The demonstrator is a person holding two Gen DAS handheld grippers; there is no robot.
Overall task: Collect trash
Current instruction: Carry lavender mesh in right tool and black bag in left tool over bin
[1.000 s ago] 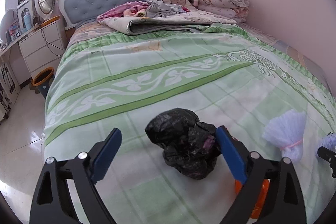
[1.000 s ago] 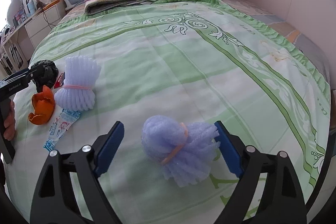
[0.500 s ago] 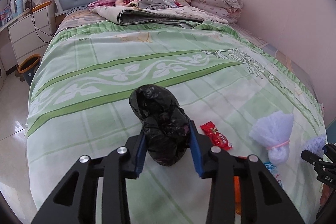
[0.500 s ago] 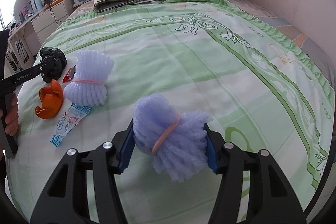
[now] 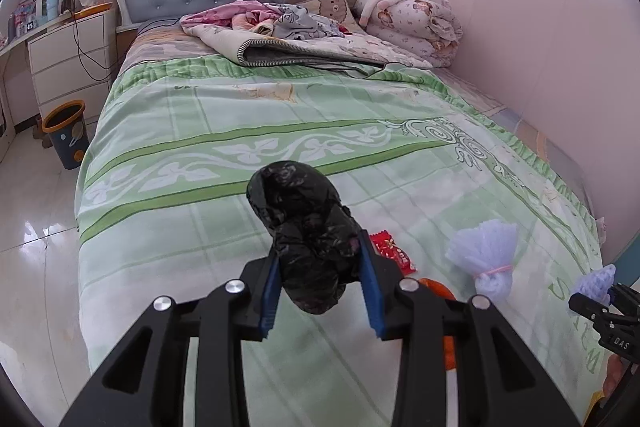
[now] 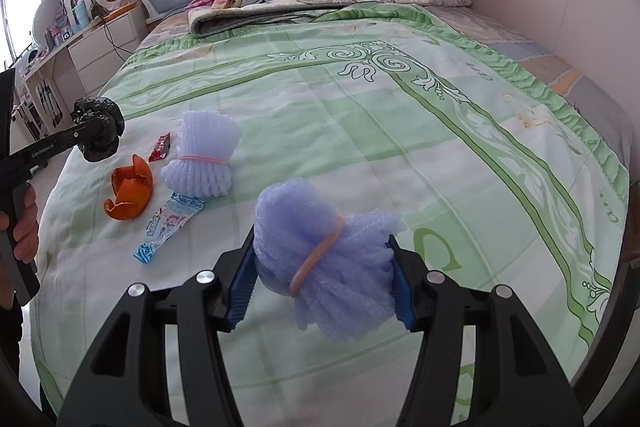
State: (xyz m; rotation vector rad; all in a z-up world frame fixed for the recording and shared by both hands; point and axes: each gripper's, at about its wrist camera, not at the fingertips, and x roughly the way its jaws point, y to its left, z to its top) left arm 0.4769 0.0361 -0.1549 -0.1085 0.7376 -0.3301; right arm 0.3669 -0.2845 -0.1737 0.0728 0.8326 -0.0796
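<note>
At the far left of the right wrist view, a hand (image 6: 22, 223) grips the handle of the left gripper (image 5: 320, 279), whose blue pads are clamped on a crumpled black plastic bag (image 5: 308, 239); its jaws have just closed onto the bag, which sits at the centre of the left wrist view, raised off the green bedspread (image 5: 240, 115). On the cover, left of centre in the right wrist view, lie a piece of orange peel (image 6: 130, 193), a small red wrapper (image 6: 161, 147), a blue-and-white printed wrapper (image 6: 170, 225) and a pale purple foam net bundle (image 6: 206, 157) tied with a pink band, the peel and wrappers close around the bundle. At lower centre of that view, the right gripper (image 6: 322, 275) is clamped on a second purple foam net bundle (image 6: 326, 263) with a pink rubber band (image 6: 316, 259) around it, its jaws having just closed on it. A bin (image 5: 66, 133) stands on the floor at the left edge of the left wrist view.
</note>
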